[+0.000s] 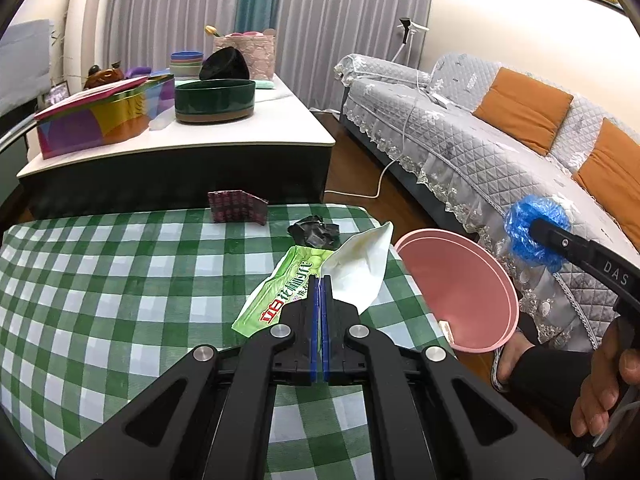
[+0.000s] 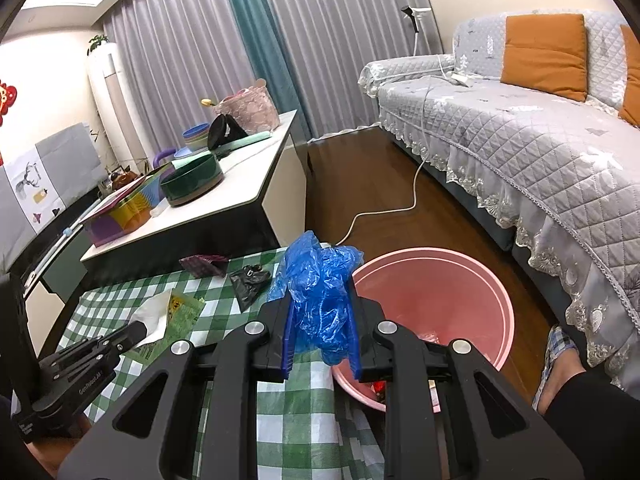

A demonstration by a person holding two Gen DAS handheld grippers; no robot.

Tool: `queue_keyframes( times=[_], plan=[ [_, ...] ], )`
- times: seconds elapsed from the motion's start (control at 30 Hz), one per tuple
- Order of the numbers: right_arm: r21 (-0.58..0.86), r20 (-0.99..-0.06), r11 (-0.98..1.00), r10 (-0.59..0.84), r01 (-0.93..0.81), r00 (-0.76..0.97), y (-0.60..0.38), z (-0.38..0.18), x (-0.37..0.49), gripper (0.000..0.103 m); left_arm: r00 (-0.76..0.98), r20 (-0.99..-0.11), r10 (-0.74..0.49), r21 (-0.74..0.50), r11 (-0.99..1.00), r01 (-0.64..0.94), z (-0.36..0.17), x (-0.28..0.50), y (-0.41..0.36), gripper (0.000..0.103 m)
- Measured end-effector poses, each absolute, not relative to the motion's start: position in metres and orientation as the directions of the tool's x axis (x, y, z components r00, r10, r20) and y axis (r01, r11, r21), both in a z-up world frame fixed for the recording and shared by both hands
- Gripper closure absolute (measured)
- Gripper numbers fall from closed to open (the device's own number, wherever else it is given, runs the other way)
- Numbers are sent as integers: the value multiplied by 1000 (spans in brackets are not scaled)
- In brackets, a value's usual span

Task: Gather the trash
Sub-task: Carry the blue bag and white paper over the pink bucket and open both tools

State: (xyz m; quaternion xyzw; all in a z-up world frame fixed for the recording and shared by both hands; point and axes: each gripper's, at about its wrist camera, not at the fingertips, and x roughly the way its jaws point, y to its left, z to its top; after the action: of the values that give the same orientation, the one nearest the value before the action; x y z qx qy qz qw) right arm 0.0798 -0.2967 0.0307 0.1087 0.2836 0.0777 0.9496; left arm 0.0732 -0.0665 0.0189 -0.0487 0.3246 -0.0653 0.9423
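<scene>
Two loads being carried: blue plastic wad (image 2: 320,296) being pinched by right gripper (image 2: 320,320) beside pink bin (image 2: 496,300) rim; white wrapper (image 1: 360,264) being clamped by fully closed left gripper (image 1: 320,280) near bin. Release being advised only once centred over bin.

From my seat, a white-topped table (image 1: 280,128) sits at twelve o'clock, carrying a dark green round tin (image 1: 215,98), a rainbow-coloured box (image 1: 100,120) and stacked bowls (image 1: 186,63). At two o'clock I see a grey quilted sofa (image 2: 520,140) with orange cushions (image 2: 544,54). A white cable (image 2: 384,210) trails across the wooden floor (image 2: 360,176).
</scene>
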Motion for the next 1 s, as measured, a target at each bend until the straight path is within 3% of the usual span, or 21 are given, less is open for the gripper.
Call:
queue_keyframes(
  times=[1.0],
  plan=[
    [284, -532, 958, 130, 32, 837, -350, 16, 98, 82, 759, -603, -244, -150, 970, 192, 27, 110, -129, 102]
  ],
)
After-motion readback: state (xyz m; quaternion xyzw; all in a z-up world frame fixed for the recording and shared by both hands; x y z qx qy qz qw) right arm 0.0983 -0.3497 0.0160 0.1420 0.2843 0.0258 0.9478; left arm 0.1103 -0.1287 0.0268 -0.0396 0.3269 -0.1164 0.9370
